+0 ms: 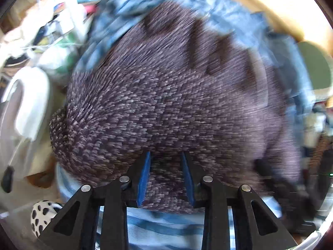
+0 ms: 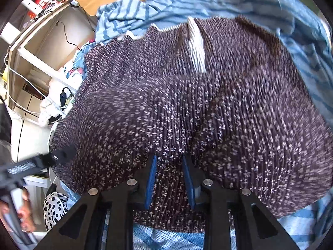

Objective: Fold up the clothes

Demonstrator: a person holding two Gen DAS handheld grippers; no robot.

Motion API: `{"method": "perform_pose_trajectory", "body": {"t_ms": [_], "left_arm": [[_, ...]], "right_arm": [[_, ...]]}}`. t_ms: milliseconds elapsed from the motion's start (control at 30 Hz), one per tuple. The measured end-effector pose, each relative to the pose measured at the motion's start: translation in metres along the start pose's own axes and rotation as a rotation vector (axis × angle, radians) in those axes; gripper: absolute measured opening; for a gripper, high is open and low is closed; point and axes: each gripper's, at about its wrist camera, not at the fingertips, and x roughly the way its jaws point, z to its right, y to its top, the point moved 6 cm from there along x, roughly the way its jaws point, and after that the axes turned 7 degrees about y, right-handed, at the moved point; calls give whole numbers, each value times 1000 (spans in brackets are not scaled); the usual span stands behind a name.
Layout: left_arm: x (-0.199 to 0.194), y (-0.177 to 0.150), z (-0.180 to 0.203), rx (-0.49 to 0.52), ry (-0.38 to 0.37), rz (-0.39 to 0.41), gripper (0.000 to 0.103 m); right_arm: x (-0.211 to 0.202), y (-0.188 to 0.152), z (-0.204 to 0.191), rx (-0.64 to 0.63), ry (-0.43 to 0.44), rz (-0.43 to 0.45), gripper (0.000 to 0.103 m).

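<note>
Pleated floral garment (image 2: 187, 108) lies on the striped cloth (image 2: 145, 14), directly beneath both tongs. Left tongs (image 1: 166, 158) grip a raised fold; right tongs (image 2: 169, 160) stand parted astride cloth, nearer its near hem.

Your pleated garment (image 2: 187, 114) lies on top of the striped cloth (image 2: 260, 2). The shelf (image 2: 35, 48) stands left of both, a spotted item (image 2: 54, 208) below it.

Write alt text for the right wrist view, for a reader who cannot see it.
A dark pleated garment with tiny white flowers fills the view, lying on blue striped fabric. The right tongs point down at it, blue pads slightly apart with cloth between them.
</note>
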Motion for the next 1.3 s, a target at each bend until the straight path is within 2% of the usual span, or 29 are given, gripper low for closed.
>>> {"method": "perform_pose_trajectory", "body": {"t_ms": [100,167,233,300,333,367,467,600,733,867,1033,1133,1200,1300], "left_arm": [[-11,3,7,6,15,35,33],[-14,4,7,13,26,39,33],[-13,1,1,11,28,40,33],[-15,2,2,7,28,44,33],[-16,3,2,8,31,47,33],[-17,4,2,10,34,49,33],[-23,5,5,4,70,82,33],[-41,4,21,11,121,182,33],[-46,9,54,125,68,226,33],[-45,-26,101,206,45,240,33],[-25,-39,132,310,-91,189,33],[-18,-55,152,366,-166,124,33],[-19,-68,165,406,-172,102,33],[-15,-80,182,466,-174,75,33]], "right_arm": [[-16,12,-24,-98,-60,32,37],[-26,25,-35,-168,-115,85,40],[-28,37,-34,-171,-160,113,42],[-18,37,-17,-144,-258,92,47],[-9,32,-3,-130,-300,50,46],[3,27,8,-111,-299,9,46],[11,25,8,-148,-305,39,47],[14,29,8,-152,-297,53,47],[11,38,8,-107,-250,85,47],[-16,40,15,-61,-219,86,47],[-48,33,33,50,-164,96,46],[-69,30,51,101,-198,106,49],[-81,26,57,119,-279,118,55],[-102,13,80,154,-344,127,55]]}}
